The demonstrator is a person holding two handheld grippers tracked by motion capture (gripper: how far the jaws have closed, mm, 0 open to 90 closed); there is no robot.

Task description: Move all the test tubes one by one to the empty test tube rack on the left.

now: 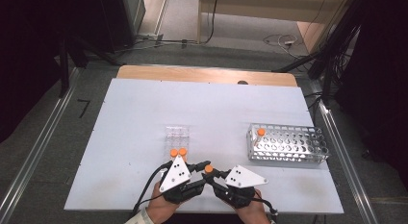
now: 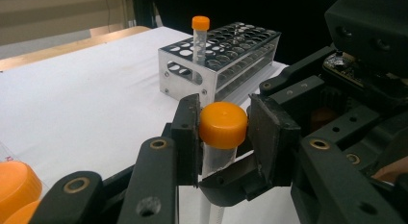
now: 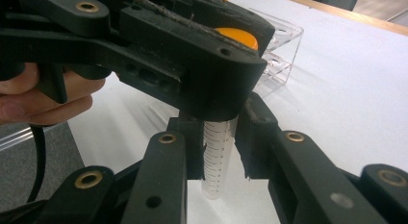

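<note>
High view: left gripper (image 1: 204, 165) and right gripper (image 1: 215, 173) meeting at the near table edge over one orange-capped tube (image 1: 209, 169), metal rack (image 1: 287, 143) well off to the right. Left gripper view: pads clamped on the orange cap (image 2: 223, 124) (tube upright). Right gripper view: jaws clenched on the graduated tube body (image 3: 217, 156), under the other gripper.

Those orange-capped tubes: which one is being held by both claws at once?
The tube between the two hands: the left claw pinches its orange cap, the right claw grips its body. Another tube stands in the metal rack.
</note>
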